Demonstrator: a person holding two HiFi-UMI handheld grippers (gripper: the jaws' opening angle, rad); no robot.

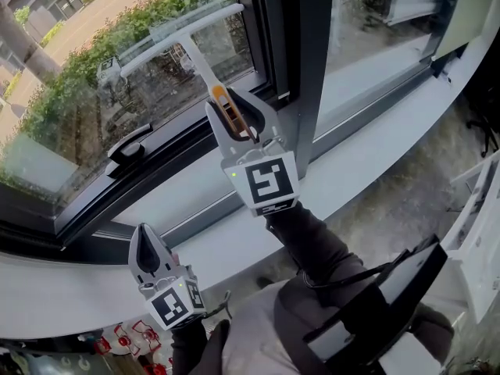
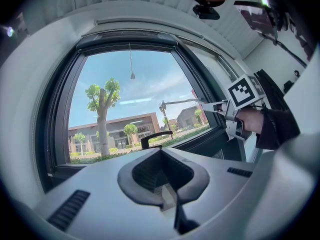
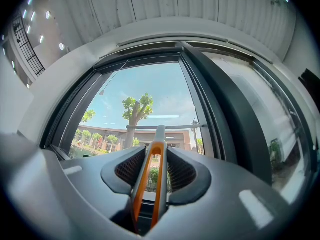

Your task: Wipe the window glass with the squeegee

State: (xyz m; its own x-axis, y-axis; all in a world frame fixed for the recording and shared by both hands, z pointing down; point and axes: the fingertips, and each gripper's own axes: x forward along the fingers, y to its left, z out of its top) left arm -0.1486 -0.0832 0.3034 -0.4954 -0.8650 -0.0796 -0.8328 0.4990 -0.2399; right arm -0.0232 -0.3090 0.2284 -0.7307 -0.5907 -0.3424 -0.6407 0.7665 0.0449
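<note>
The squeegee has a pale blade (image 1: 176, 33) lying flat against the window glass (image 1: 78, 108) near the pane's right side, and a grey and orange handle (image 1: 223, 104). My right gripper (image 1: 232, 109) is shut on that handle, just in front of the glass. In the right gripper view the orange handle (image 3: 150, 179) runs up between the jaws of the right gripper (image 3: 155, 159) to the blade (image 3: 165, 127). My left gripper (image 1: 144, 237) hangs lower left over the white sill, shut and empty. In its own view the left gripper (image 2: 164, 181) holds nothing, and the blade (image 2: 182, 102) and right gripper (image 2: 222, 108) show to the right.
A black window handle (image 1: 129, 148) sticks out from the dark lower frame, left of the squeegee. A thick dark mullion (image 1: 293, 53) stands right beside the blade's end. The white sill (image 1: 375, 131) runs below. A black chair (image 1: 391, 303) and white furniture (image 1: 480, 233) stand behind me.
</note>
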